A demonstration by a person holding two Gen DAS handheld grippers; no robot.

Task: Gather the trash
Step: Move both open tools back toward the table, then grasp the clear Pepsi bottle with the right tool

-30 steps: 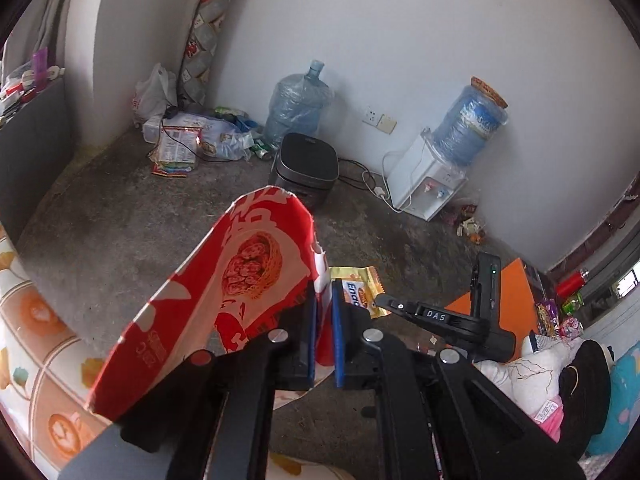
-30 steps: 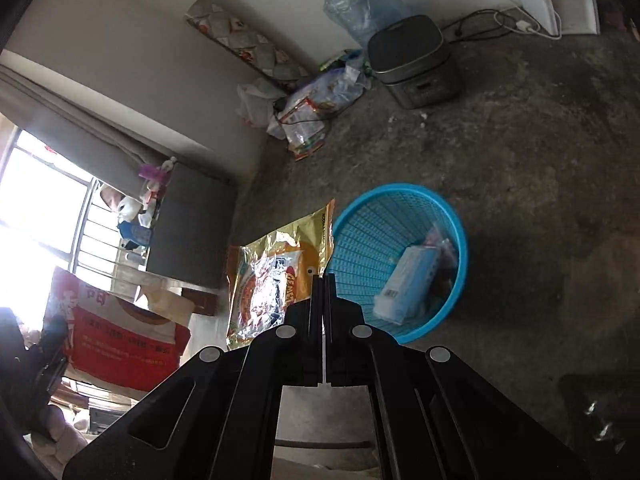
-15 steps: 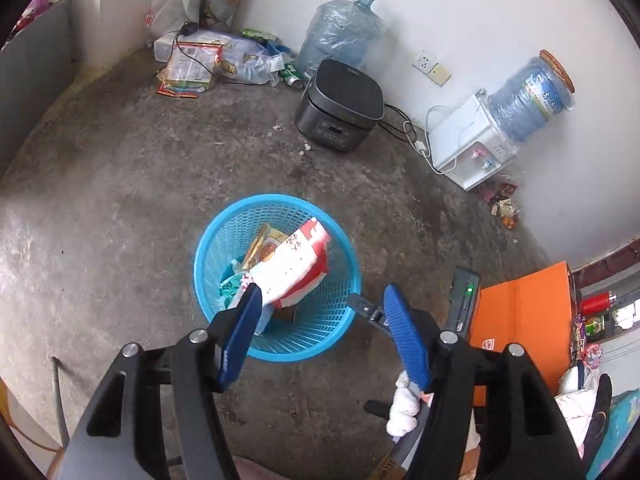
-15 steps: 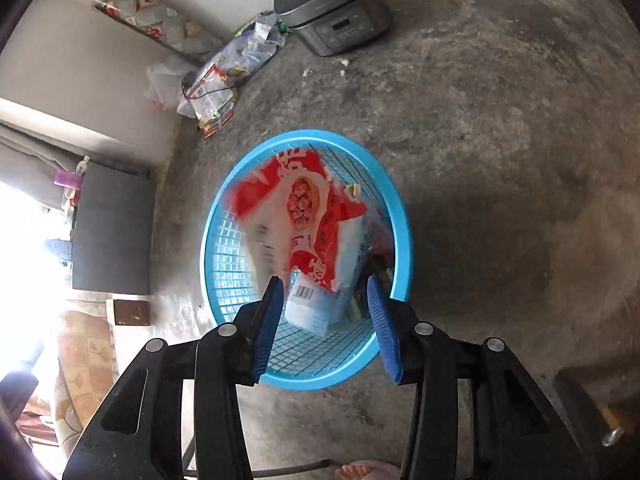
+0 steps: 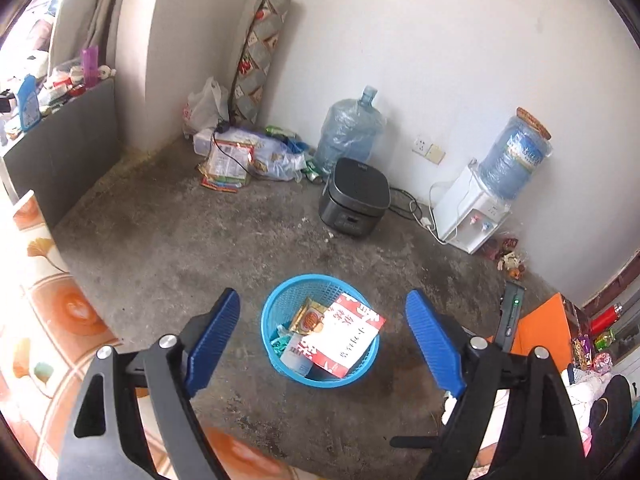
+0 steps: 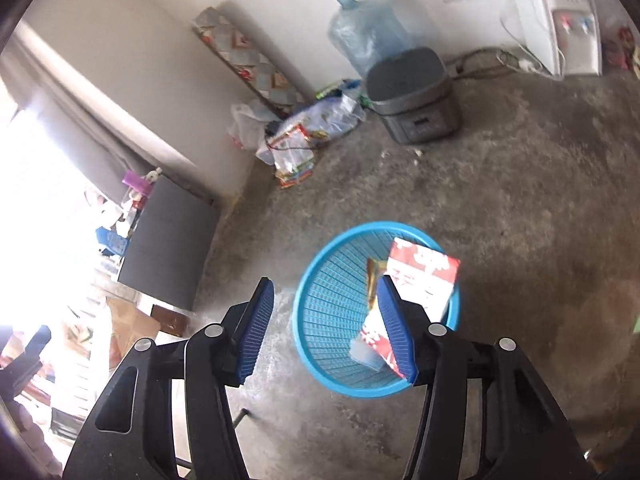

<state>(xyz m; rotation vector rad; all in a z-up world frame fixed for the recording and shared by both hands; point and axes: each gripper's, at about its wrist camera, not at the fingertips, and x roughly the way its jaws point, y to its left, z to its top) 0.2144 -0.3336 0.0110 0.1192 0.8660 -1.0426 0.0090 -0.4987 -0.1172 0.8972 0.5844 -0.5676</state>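
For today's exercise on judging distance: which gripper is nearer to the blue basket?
Probably the right gripper: the basket looks larger and sits just beyond its opening fingers. The left gripper, also opening and empty, frames the basket from farther back.

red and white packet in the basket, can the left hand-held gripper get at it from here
Probably yes: the red and white packet lies on top in the blue basket, nothing covering it, and the left hand-held gripper is opening, empty.

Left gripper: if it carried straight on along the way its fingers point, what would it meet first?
Probably the blue basket on the floor, or the red-and-white packet lying across its top. The left gripper is opening, nothing between its fingers. Depth is hard to judge.
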